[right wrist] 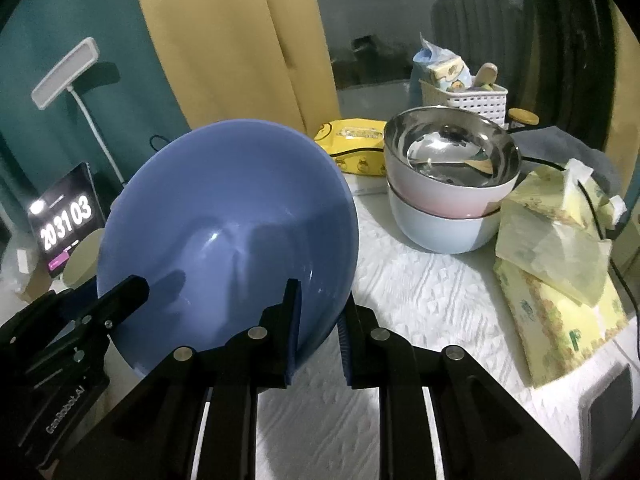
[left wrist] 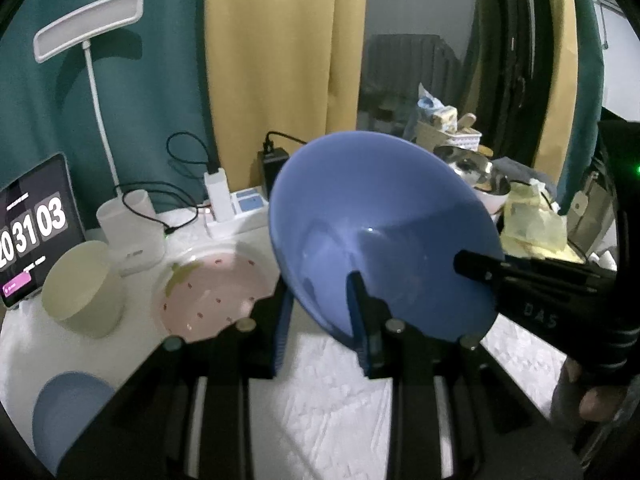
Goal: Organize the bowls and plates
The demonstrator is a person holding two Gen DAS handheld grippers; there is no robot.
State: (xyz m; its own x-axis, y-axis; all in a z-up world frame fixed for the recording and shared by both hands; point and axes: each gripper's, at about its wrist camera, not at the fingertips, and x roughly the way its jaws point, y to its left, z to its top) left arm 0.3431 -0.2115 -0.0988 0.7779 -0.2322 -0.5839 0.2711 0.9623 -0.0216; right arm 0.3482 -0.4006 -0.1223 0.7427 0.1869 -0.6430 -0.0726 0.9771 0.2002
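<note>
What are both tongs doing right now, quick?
Left tongs: closed on the rim of the blue bowl.
Right tongs: closed on the same bowl's rim, opposite side.

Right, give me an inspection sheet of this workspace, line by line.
Surface: white textured tablecloth.
Job's things: blue bowl held tilted off the table; pink plate; cream bowl; light blue dish; steel bowl nested on a pink-and-white bowl stack.
Clutter: yellow packets, white basket, tablet clock.
Grippers: left gripper and right gripper each clamp the blue bowl's rim.
Cables: black cable to power strip.
Surroundings: yellow and teal curtains, desk lamp.
</note>
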